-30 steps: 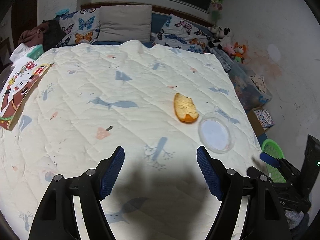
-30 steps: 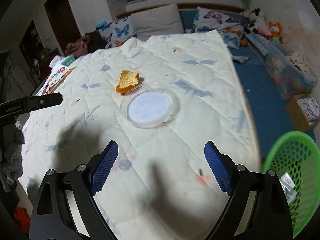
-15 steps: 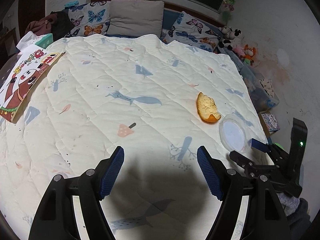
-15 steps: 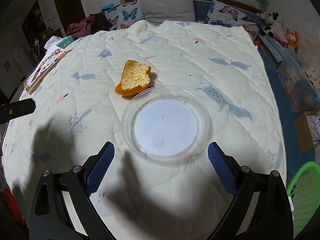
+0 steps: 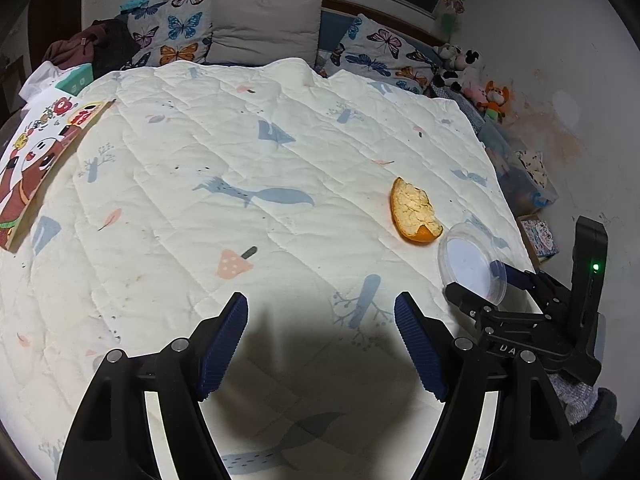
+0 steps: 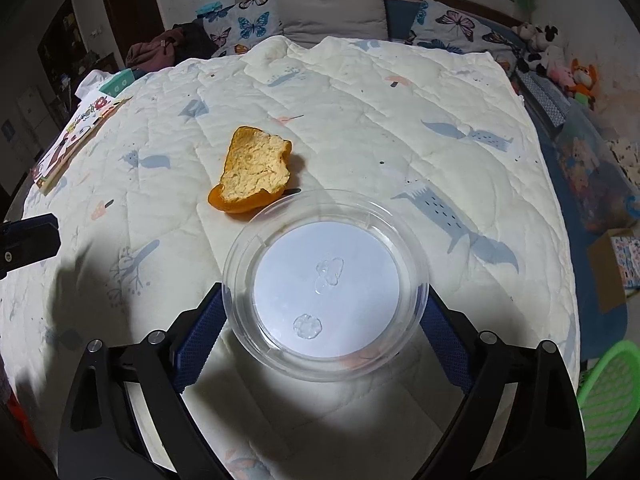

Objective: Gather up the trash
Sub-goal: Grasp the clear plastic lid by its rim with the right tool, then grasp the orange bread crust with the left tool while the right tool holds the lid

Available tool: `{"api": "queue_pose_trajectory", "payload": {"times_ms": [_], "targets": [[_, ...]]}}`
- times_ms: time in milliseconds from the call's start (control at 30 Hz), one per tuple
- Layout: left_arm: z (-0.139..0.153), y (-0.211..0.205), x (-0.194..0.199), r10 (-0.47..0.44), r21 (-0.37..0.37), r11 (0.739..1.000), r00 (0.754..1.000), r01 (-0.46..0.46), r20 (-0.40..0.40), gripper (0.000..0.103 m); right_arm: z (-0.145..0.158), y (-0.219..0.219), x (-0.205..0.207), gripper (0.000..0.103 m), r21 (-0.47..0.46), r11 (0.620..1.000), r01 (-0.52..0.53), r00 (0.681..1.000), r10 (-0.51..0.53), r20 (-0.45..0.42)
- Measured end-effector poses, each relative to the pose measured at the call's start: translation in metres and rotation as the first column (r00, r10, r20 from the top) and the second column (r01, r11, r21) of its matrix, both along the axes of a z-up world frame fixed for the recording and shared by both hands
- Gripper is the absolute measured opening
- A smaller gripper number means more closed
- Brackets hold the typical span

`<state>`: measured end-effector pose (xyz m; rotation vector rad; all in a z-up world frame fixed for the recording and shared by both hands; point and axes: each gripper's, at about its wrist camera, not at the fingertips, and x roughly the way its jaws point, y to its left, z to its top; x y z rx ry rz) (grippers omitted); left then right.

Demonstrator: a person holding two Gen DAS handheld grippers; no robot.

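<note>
A clear round plastic lid (image 6: 326,288) lies on the white quilt, with a piece of orange peel (image 6: 256,172) just beyond it. My right gripper (image 6: 324,308) straddles the lid, blue pads at its rim on both sides, jaws closing; the lid still rests on the quilt. In the left wrist view the lid (image 5: 472,264) and peel (image 5: 416,212) lie to the right, with the right gripper (image 5: 478,280) around the lid. My left gripper (image 5: 320,340) hangs open over bare quilt, nothing between its fingers. Its tip (image 6: 28,236) shows at the right wrist view's left edge.
A green mesh basket (image 6: 608,400) stands on the floor past the bed's right edge. A picture book (image 5: 36,168) lies at the quilt's left edge. Pillows (image 5: 264,28) and clothes line the headboard. Soft toys (image 5: 492,100) and boxes (image 6: 616,260) crowd the right side.
My right gripper has moved forward over the quilt until the lid sits between its fingers. In the left wrist view it has come in around the lid. The left gripper has barely shifted.
</note>
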<state>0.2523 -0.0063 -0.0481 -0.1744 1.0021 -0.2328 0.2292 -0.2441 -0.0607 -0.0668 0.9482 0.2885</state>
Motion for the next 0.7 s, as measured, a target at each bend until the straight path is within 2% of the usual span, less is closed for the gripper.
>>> {"api": "queue_pose_trajectory", "payload": {"times_ms": [200, 433, 633, 700], "targets": [[-0.002, -0.012, 0.005, -0.028, 0.0, 1.0, 1.0, 0.028, 0.007, 0.073, 0.003, -0.003, -0.007, 0.091, 0.018, 1.0, 0.001, 1.0, -0.002, 0.009], [-0.009, -0.037, 0.017, -0.148, 0.042, 0.988, 0.989, 0.148, -0.002, 0.073, 0.014, -0.018, -0.027, 0.091, 0.03, 0.999, 0.011, 1.0, -0.011, 0.025], [-0.016, -0.067, 0.034, -0.297, 0.111, 0.949, 0.955, 0.294, 0.006, 0.074, 0.023, -0.035, -0.049, 0.091, 0.048, 0.999, 0.022, 0.999, -0.024, 0.036], [-0.017, -0.078, 0.041, -0.357, 0.125, 0.927, 0.934, 0.353, 0.01, 0.077, 0.027, -0.042, -0.057, 0.091, 0.052, 0.998, 0.028, 0.999, -0.03, 0.043]]}}
